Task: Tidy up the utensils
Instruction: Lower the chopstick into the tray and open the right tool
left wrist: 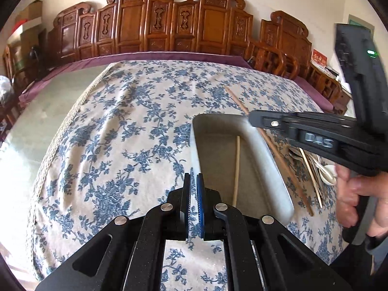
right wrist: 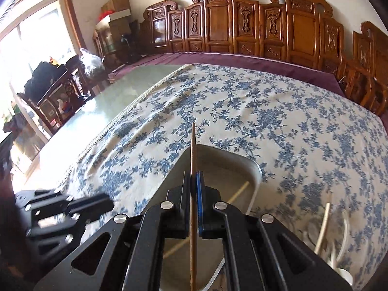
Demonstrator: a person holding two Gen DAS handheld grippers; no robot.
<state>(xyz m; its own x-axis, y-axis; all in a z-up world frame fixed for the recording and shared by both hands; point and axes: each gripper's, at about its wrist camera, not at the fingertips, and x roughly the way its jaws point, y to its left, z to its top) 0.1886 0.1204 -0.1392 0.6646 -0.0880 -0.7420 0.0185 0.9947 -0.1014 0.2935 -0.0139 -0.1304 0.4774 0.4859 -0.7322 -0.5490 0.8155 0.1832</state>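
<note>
Right now right gripper (right wrist: 194, 177) pinching brown chopstick (right wrist: 193, 160), stick running lengthwise between pads, tip poking out over far edge of white tray (right wrist: 255, 169). Pale chopstick (left wrist: 237, 169) lying inside tray. Left gripper (left wrist: 193, 181) pressed together, nothing held, hovering near tray's left rim. Remaining utensils (left wrist: 312, 167), spoons and chopsticks, piled on floral cloth (left wrist: 121, 126) of desk, right of tray.

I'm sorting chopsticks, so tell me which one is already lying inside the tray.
The pale chopstick, lying alone on the white tray's floor. The dark brown chopstick is clamped in the right gripper, above the tray.
</note>
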